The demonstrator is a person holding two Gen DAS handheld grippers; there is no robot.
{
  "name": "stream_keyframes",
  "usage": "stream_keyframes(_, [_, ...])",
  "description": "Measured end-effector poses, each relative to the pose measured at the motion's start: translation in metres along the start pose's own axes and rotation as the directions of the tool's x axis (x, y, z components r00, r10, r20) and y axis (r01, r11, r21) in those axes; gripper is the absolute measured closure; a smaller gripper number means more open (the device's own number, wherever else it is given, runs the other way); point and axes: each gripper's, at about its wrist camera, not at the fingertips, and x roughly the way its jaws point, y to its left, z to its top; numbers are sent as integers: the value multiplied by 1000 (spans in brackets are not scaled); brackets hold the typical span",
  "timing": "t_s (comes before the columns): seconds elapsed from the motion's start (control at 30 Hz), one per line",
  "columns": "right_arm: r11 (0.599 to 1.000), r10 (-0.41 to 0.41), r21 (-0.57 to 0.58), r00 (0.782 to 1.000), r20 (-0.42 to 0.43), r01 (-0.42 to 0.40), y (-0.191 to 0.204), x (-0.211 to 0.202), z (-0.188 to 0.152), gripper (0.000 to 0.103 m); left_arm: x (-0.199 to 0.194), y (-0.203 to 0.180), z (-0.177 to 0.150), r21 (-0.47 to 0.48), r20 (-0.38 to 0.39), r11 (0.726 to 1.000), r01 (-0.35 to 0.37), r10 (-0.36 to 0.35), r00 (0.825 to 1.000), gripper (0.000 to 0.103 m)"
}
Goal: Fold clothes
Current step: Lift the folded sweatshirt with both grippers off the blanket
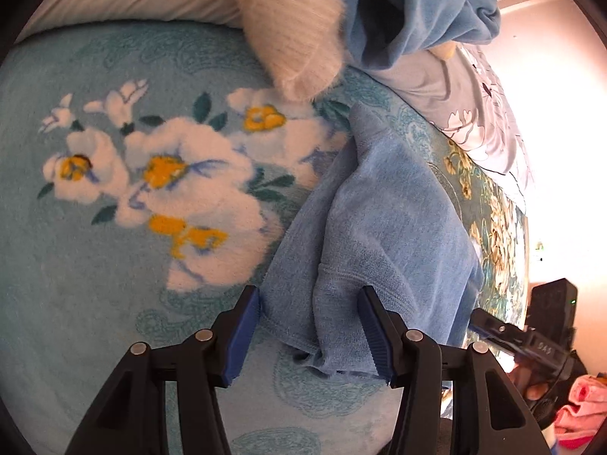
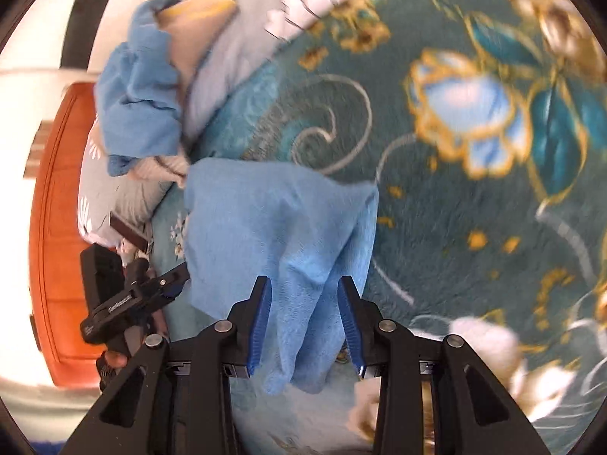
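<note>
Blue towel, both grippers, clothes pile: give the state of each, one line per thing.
Blue towel: crumpled, partly folded, lying on the floral blanket.
Left gripper: open, towel edge between its fingers.
Right gripper: open, towel between its fingers.
Clothes pile: heaped, unfolded.

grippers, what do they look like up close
Both look identical: the left gripper and right gripper have black angular plastic linkage arms joined by round silver pivot pins, ending in flat fingers faced with ribbed blue pads. No cables or sleeves show.
</note>
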Motion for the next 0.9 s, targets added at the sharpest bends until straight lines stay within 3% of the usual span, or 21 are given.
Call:
stream_keyframes(0.13, [999,25,45,999,30,-26,0,6,-5,67,1,0,-2,-7,1,1000,-6,6,1000,46])
stream_keyframes(0.2, [999,16,41,999,40,-18,2,7,-8,91,1,1,-4,-5,5,1000,-7,7,1000,46])
stream_keyframes(0.27, [1000,9,30,999,51,-10,6,4,-10,98,0,1,-4,2,7,1000,-6,6,1000,45])
stream_keyframes(0.37, [1000,7,7,996,86,-8,9,-7,-14,99,8,-2,-3,16,4,1000,-17,17,1000,45])
stream_keyframes(0.57, [998,-55,43,998,40,54,-6,9,-16,99,13,-1,-5,27,-8,999,-18,19,1000,45])
stream_keyframes(0.77, [991,-116,-67,993,36,118,13,7,-11,96,6,2,5,75,14,997,0,-1,1000,45])
stream_keyframes(0.8, [987,-136,-82,990,43,139,15,6,-12,93,5,3,8,81,18,997,2,-3,1000,45])
stream_keyframes(0.87, [978,-173,-107,983,57,178,17,4,-14,78,6,4,15,101,20,995,-2,0,1000,45])
stream_keyframes(0.9, [979,-171,-99,984,59,176,13,4,-15,76,9,4,19,111,12,994,-1,-1,1000,43])
